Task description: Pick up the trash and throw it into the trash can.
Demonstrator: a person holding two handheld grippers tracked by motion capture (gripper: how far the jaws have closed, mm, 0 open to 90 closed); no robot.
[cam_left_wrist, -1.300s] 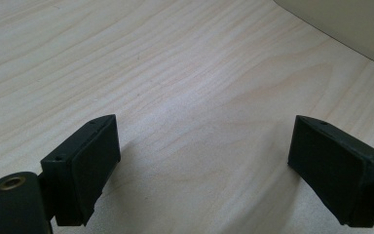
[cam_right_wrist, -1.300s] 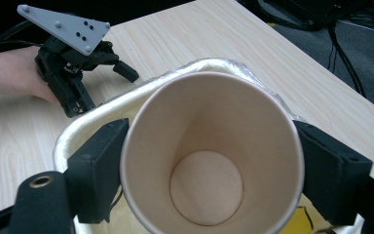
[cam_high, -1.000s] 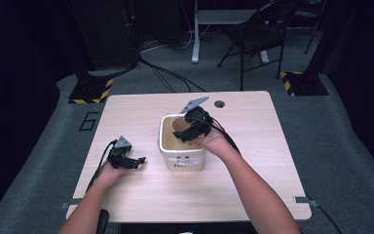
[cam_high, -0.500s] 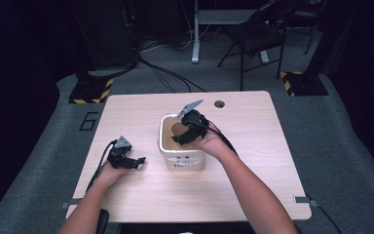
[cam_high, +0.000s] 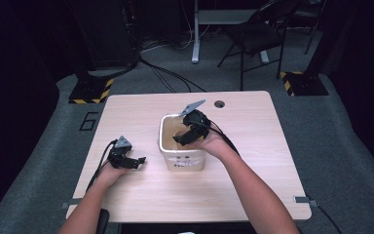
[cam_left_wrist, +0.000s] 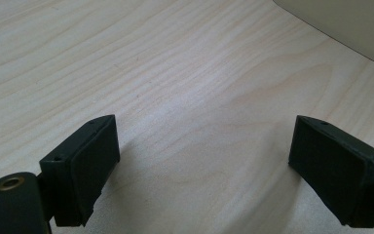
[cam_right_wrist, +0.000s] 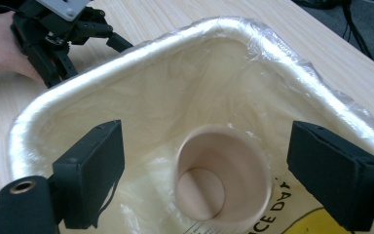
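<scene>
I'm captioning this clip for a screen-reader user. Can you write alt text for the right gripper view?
A paper cup sits inside a white bin lined with clear plastic, seen from above between the right gripper's two open black fingers. Beyond the bin's rim, the left gripper rests on the light wooden table, held by a hand.

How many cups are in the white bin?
1: a paper cup lies inside the lined white bin, below the open right gripper. More could hide lower down, out of sight.
</scene>
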